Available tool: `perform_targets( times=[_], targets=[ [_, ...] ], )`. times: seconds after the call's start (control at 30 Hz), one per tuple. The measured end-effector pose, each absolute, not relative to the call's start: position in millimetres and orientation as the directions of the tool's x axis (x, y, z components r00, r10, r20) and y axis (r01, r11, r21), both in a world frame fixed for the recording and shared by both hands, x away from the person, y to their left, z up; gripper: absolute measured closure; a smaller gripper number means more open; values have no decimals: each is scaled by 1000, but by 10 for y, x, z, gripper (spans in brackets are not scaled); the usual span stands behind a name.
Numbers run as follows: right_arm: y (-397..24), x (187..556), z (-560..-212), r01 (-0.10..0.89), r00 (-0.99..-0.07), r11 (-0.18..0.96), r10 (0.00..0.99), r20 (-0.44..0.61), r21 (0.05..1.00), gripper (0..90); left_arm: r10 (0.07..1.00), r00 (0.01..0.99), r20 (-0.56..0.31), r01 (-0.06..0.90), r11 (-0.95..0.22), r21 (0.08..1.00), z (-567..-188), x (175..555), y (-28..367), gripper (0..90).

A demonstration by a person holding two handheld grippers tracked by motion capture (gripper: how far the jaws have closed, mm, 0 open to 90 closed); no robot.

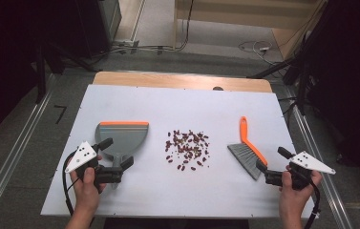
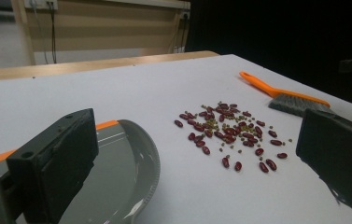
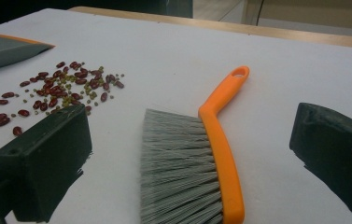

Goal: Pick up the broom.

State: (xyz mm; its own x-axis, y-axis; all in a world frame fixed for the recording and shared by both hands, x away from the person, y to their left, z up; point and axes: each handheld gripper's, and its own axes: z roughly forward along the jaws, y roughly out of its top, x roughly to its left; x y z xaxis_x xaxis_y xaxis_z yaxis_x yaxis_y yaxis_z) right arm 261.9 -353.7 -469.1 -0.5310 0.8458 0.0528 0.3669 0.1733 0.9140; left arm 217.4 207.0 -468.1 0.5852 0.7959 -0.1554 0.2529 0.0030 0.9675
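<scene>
White table (image 1: 177, 191), seen from the high view, bearing every item; a strip of bare wood shows along its far edge. Grey dustpan (image 1: 121, 136) with an orange front lip, lying flat on the table's left half, handle toward the person. Brush (image 1: 249, 149) with an orange handle and grey bristles, lying flat on the right half, bristles toward the person and handle tip pointing away. Left gripper (image 1: 119, 153), held in the person's left hand, jaws wide apart and gripping nothing; they stand on either side of the dustpan's handle without pressing on it. Right gripper (image 1: 274, 164), held in the right hand, jaws likewise wide apart and gripping nothing; the bristle end of the brush lies between them, untouched. Scattered beans (image 1: 187, 144), dark red with smaller greenish ones mixed in, spread in a loose patch between dustpan and brush, apart from both.
</scene>
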Motion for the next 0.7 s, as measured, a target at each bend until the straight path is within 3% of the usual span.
perform_targets(
  times=[0.4,0.7],
  targets=[
    [-3499,2680,-4606,361,-546,186,836,45,914,0,790,589,-170,260,14,965,-4705,2183,2068,0],
    [-3273,2796,-4334,364,-540,217,842,16,906,0,787,593,-169,265,7,964,-4693,2160,2078,0]
  ],
)
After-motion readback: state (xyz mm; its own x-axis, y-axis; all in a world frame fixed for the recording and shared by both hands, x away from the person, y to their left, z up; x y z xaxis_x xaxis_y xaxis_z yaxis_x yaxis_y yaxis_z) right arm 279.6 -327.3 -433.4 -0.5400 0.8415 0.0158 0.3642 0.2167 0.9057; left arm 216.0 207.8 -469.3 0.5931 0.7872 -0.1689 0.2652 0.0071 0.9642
